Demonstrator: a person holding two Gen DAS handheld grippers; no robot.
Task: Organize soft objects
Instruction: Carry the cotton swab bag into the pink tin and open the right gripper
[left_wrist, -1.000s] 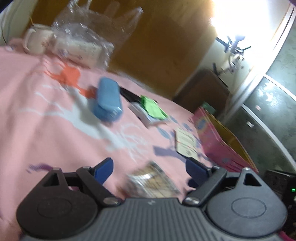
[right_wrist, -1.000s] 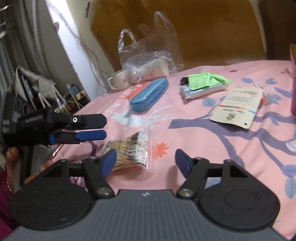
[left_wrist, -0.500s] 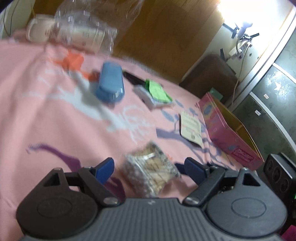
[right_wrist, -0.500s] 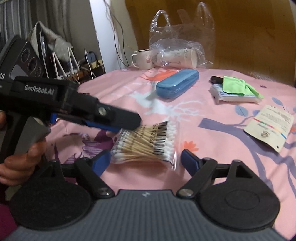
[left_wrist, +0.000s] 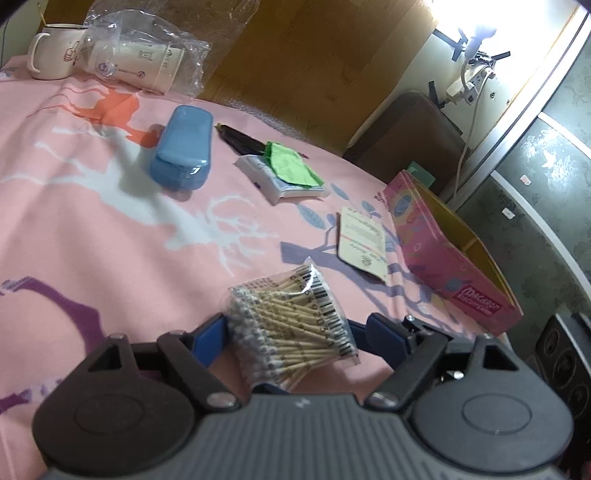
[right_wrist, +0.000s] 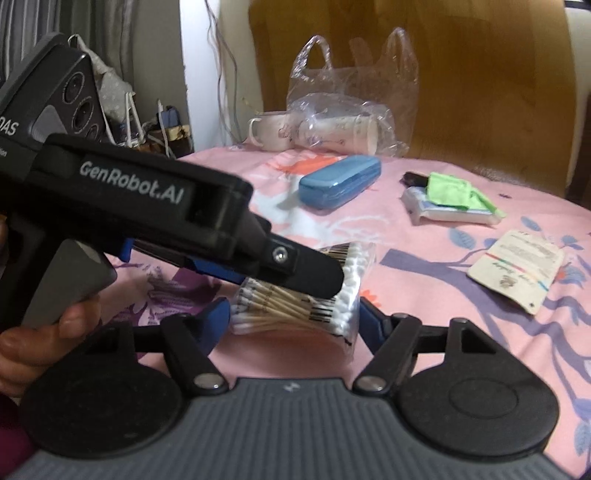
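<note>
Left wrist view: left hand-held gripper (left_wrist: 295, 334) has closed in since 0.5 s ago; the cotton swab pack (left_wrist: 291, 325) now sits between its blue pads, jaws still spread and the left pad touching the pack. Right hand-held gripper (right_wrist: 291, 319) is also spread around the pack (right_wrist: 325, 291), nearer than before. One pack: clear bag, wooden sticks, white tips, barcode. On the pink bench (left_wrist: 92, 221), one each: blue case (left_wrist: 183, 147) at 11 o'clock, green cloth (left_wrist: 291, 166) at 12, pink box (left_wrist: 450, 254) at 2.
</note>
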